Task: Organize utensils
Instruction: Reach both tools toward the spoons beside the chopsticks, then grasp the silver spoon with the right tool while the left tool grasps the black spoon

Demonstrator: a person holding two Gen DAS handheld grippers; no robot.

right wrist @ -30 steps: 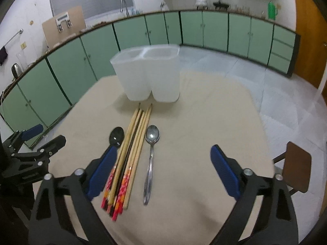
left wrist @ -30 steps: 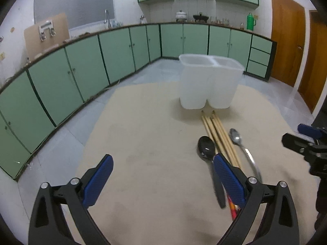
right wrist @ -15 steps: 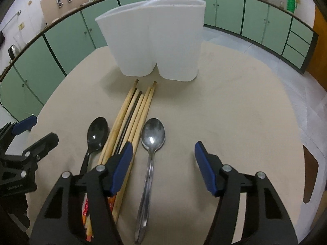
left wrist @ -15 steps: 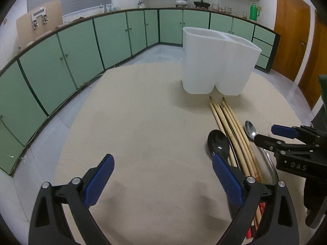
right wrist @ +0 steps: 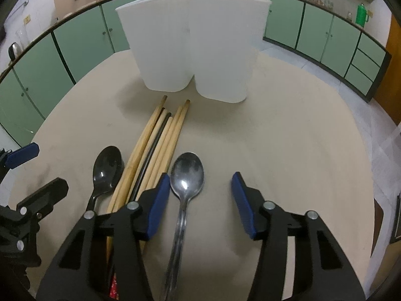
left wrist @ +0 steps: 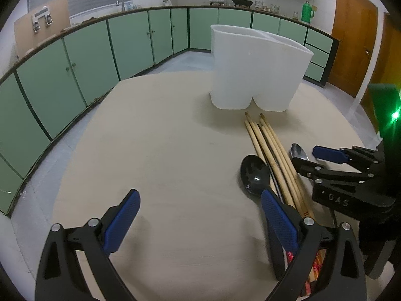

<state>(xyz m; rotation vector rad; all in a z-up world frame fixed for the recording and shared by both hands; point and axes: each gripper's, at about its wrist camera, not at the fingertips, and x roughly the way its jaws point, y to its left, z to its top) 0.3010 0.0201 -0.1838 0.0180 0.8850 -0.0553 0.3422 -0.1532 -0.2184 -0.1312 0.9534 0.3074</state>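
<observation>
A silver spoon (right wrist: 186,173) lies on the beige table (right wrist: 288,138), handle toward me. My right gripper (right wrist: 200,175) is low over it with its jaws closing. The spoon's neck lies between the blue pads (right wrist: 155,200), which do not press on it. To the spoon's left lie several wooden chopsticks (right wrist: 160,138) and a black spoon (right wrist: 107,163). My left gripper (left wrist: 199,192) hangs open over bare table, with the black spoon (left wrist: 254,175) just beyond its right finger. A white two-compartment holder (right wrist: 193,42) stands behind the utensils.
Green kitchen cabinets (left wrist: 75,75) curve around the room beyond the table's far edge. A wooden door (left wrist: 351,37) is at the right. A chair seat (right wrist: 378,215) shows past the table's right rim. The two grippers sit close side by side.
Both grippers have dropped closer to the table and the holder. The right gripper's jaws have narrowed from wide apart to straddling the silver spoon.
</observation>
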